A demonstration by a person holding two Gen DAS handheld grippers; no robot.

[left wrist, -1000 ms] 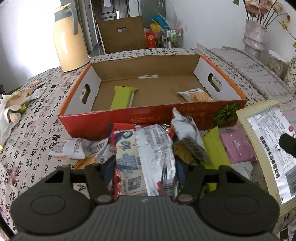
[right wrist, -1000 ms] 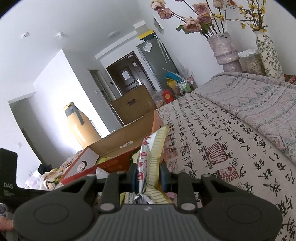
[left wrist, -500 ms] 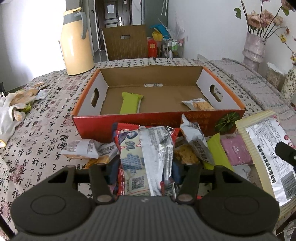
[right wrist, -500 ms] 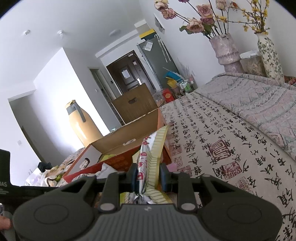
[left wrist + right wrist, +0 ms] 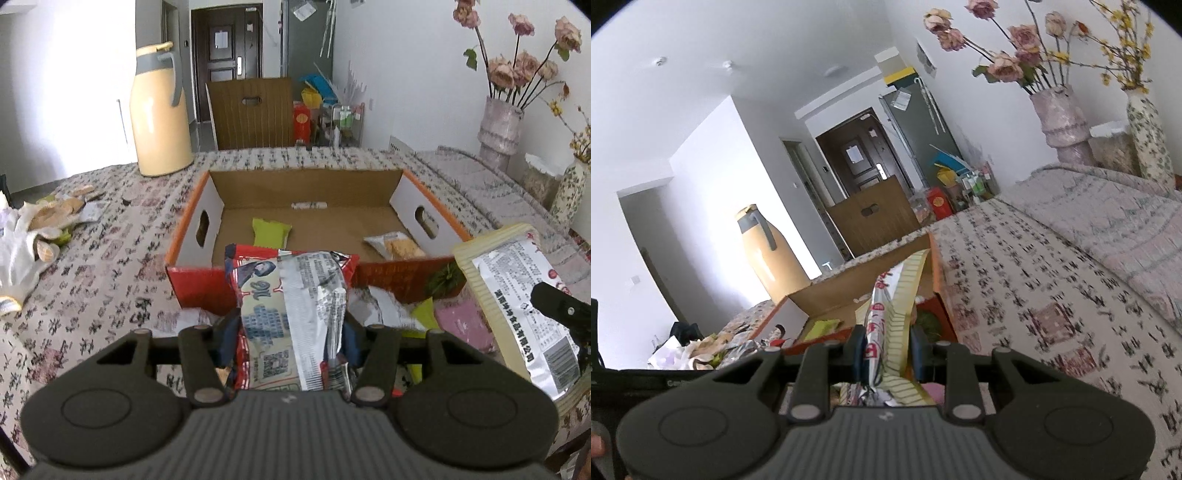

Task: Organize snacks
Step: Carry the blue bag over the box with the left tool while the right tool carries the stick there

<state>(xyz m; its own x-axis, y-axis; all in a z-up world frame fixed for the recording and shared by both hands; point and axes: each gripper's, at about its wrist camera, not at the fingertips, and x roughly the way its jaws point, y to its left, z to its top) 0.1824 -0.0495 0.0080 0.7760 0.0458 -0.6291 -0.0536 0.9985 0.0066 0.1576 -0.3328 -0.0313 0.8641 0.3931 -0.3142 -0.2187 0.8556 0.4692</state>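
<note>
Left gripper (image 5: 290,332) squeezed tighter onto red-and-silver snack bag (image 5: 291,291), lifted it clear toward cardboard box (image 5: 406,273); right gripper (image 5: 886,350) clamped on yellow-striped packet (image 5: 901,295); both ready for boxing.

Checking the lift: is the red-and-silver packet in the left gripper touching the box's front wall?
Cannot tell. In the left wrist view the red-and-silver packet overlaps the box's front wall, hiding any gap.

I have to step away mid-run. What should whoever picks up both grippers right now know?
Left gripper: jaws clamped on the red-and-silver snack pack, lifted in front of the box.
Right gripper: jaws shut on the cream striped pack.
Done: green bar and cracker pack lie in the box.
Left: drop both held packs in, then the pink packet and other loose ones by the box front.
</note>
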